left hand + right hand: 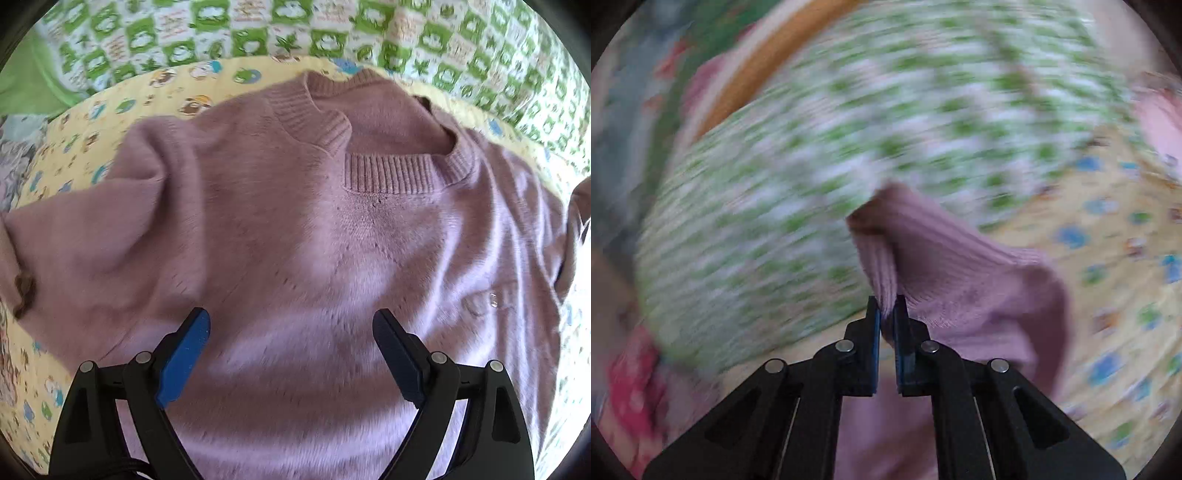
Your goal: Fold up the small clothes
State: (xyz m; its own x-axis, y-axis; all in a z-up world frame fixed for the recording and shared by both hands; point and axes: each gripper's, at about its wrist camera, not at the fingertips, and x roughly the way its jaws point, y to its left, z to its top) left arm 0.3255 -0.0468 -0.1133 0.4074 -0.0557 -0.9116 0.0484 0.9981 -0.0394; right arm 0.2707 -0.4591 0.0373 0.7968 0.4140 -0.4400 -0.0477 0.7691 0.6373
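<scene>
Right under my left gripper (291, 325) is the mauve knit sweater (295, 229), lying mostly flat on the yellow cartoon-print sheet (74, 155) with its ribbed neckline (391, 173) at the far end from me; one ribbed cuff (314, 118) is folded in over the chest and sits just beside that neckline, touching the collar area; the sleeve it belongs to bunches up in a soft ridge toward the left side of the view. My left gripper's blue pads (184, 354) are spread wide with nothing between them, and they hang over the lower body of the sweater; whether they actually touch the knit I can't tell.

Over on the other side, my right gripper (887, 314) is pinched down narrow on a ribbed edge of the same sweater (945, 280); the fabric runs up between the fingertips and stands in a little peak above them, then drapes off to the right over the yellow sheet (1115, 258). That view is really blurry, so no fine detail there.

Past the yellow sheet is a green-and-white patterned quilt (332, 33), which fills the top of the left view and most of the right one; some pink and red fabric (631, 387) shows at the right view's lower left edge, too smeared to name.
</scene>
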